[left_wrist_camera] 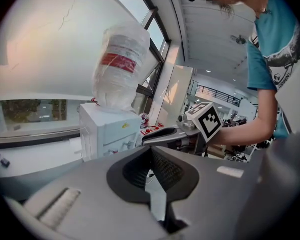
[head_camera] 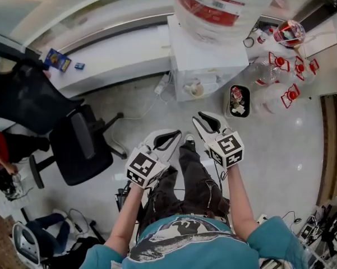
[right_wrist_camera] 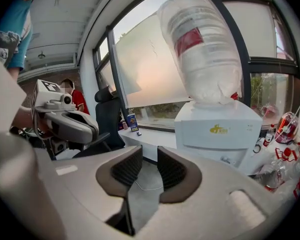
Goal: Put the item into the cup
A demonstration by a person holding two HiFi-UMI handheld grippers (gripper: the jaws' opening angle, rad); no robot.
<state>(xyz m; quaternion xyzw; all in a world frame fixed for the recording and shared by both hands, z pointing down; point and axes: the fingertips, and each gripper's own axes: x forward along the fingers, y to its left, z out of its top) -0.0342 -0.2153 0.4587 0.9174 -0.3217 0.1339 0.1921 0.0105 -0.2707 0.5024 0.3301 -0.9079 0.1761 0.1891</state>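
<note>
Tips of the left gripper (head_camera: 170, 137) meet on nothing; the right gripper (head_camera: 206, 121) gapes, empty. Both point at a white water dispenser (head_camera: 204, 60) carrying a clear, red-labelled bottle (head_camera: 213, 7). A small pale round thing (head_camera: 194, 88) at its front is too small to call a cup.

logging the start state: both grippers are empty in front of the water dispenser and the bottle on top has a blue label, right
Not quite: the label on the bottle is red, not blue, as the right gripper view shows. The rest holds: the left gripper and right gripper are both empty in front of the water dispenser.
</note>
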